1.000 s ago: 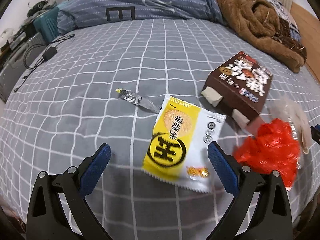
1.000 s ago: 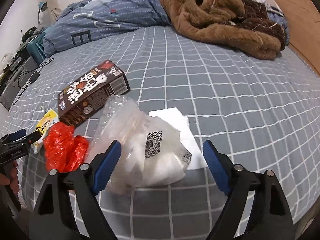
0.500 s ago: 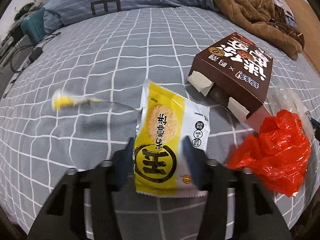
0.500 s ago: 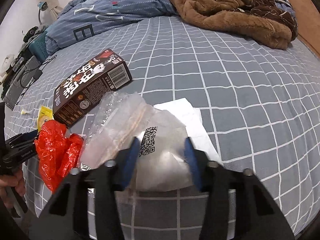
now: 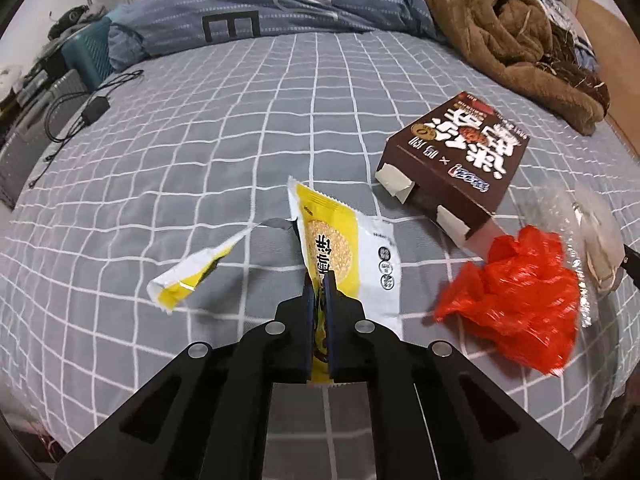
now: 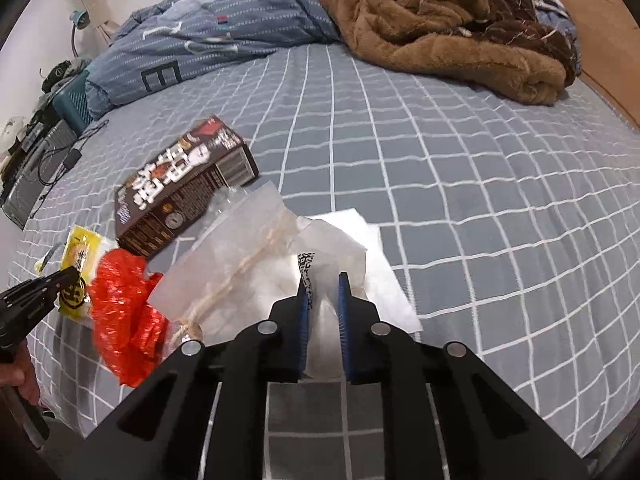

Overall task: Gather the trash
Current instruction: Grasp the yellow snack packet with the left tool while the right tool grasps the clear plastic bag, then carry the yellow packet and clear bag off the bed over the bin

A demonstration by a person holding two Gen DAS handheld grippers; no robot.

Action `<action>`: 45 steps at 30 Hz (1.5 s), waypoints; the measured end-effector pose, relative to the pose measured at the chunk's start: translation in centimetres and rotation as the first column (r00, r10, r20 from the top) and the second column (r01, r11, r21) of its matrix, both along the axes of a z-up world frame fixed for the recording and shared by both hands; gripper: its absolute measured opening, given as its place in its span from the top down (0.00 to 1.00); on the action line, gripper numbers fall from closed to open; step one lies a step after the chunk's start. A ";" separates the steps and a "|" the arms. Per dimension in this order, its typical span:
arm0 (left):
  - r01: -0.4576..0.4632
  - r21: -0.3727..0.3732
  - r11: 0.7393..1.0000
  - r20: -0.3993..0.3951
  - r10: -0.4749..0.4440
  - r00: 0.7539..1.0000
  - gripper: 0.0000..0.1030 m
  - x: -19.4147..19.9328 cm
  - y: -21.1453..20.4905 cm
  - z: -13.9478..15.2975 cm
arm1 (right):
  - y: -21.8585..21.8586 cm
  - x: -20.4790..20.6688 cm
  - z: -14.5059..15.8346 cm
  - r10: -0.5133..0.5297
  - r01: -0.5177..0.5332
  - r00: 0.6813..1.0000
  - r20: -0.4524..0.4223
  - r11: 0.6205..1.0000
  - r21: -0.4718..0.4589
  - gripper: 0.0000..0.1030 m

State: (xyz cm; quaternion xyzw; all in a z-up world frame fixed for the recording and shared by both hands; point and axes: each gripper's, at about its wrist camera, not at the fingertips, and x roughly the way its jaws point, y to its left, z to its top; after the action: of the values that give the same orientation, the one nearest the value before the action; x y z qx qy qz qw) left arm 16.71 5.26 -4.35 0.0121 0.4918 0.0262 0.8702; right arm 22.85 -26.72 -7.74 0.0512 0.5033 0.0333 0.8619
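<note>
My left gripper (image 5: 319, 280) is shut on the lower end of a yellow and white snack wrapper (image 5: 344, 240), which has come up off the grey checked bedsheet (image 5: 200, 140). A torn strip (image 5: 188, 276) hangs from the wrapper's left side. To the right lie a crumpled red plastic bag (image 5: 516, 304) and a brown snack box (image 5: 460, 160) with its end open. In the right wrist view, the jaws of my right gripper (image 6: 323, 284) are closing and pinch a crumpled clear plastic bag (image 6: 240, 256) with a QR label. The bag rests on a white sheet of paper (image 6: 384, 276).
A brown fleece blanket (image 6: 440, 32) and a blue striped duvet (image 6: 224, 28) are heaped at the far side of the bed. A charger and cable (image 5: 88, 112) lie near the left edge, beside boxes off the bed. The bed's near edge runs just under both grippers.
Both grippers went from wide open to closed. The left one took the yellow wrapper, whose torn strip now hangs free. The right one closed on the clear bag.
</note>
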 end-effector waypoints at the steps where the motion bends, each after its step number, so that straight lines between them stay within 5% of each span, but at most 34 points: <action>1: 0.001 -0.003 1.000 0.005 -0.001 1.000 0.97 -0.4 0.0 0.4 | 0.0 -0.2 0.3 -0.001 0.001 1.000 0.004 1.000 0.002 0.88; 26: 0.064 -0.064 0.996 0.121 -0.055 0.991 0.99 -11.5 -2.9 10.0 | 0.6 -9.9 9.9 0.027 -0.029 0.994 0.108 1.000 0.008 0.88; 45: 0.078 -0.114 0.990 0.129 -0.063 0.990 0.99 -21.2 -5.5 11.3 | 2.4 -20.9 12.6 0.068 -0.068 0.990 0.122 0.998 -0.008 0.88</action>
State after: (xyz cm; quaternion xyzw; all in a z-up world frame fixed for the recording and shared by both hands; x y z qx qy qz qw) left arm -4.46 -0.26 6.91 -0.0239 0.4362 -0.0333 0.8989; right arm 1.96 -24.30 4.82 0.0302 0.4510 0.0648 0.8897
